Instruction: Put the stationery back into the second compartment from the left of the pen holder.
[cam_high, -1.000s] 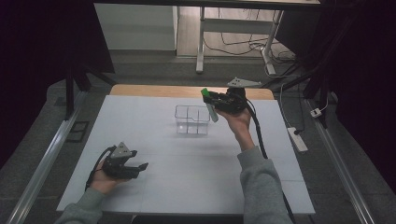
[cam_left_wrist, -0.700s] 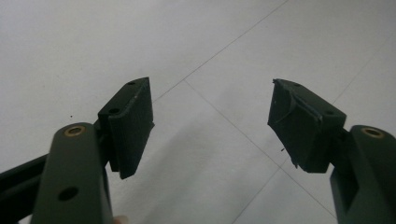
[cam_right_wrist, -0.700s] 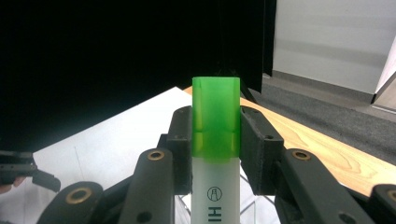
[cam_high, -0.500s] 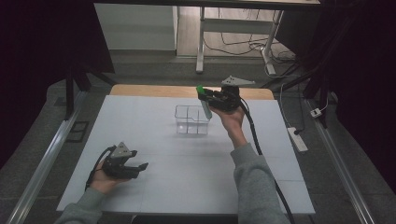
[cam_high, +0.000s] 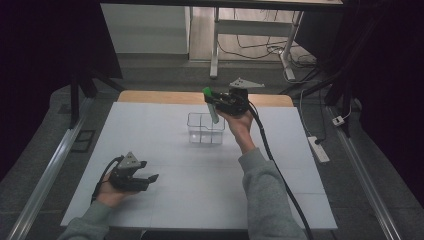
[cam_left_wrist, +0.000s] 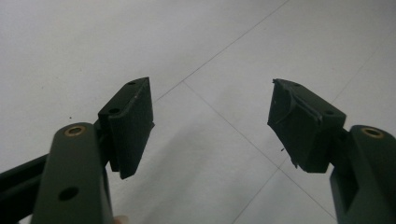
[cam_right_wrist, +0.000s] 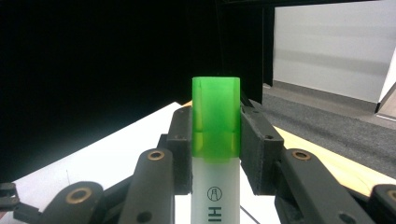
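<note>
Jaws spread wide and holding nothing: that is the left gripper, low at the lower left of the high view, cradled in the person's left hand on the white worktop. In the left gripper view its two black pads stand well apart, with bare worktop and thin seam lines between them (a dark cable loops from the gripper's back at the left of the hand).

Near the middle of the high view, toward the far part of the worktop, stands a clear plastic box, divided into compartments and upright.

Just right of the box and above it, the right gripper is held up in the person's right hand, a grey sleeve running down to the bottom edge. Its jaws are closed on a highlighter with a green cap, which slants down over the box's right rear corner; whether its lower end touches the box I cannot tell. In the right gripper view the highlighter stands between the pads, the green cap uppermost and the pale barrel below bearing black lettering. A black cable trails from this gripper toward the lower right.
</note>
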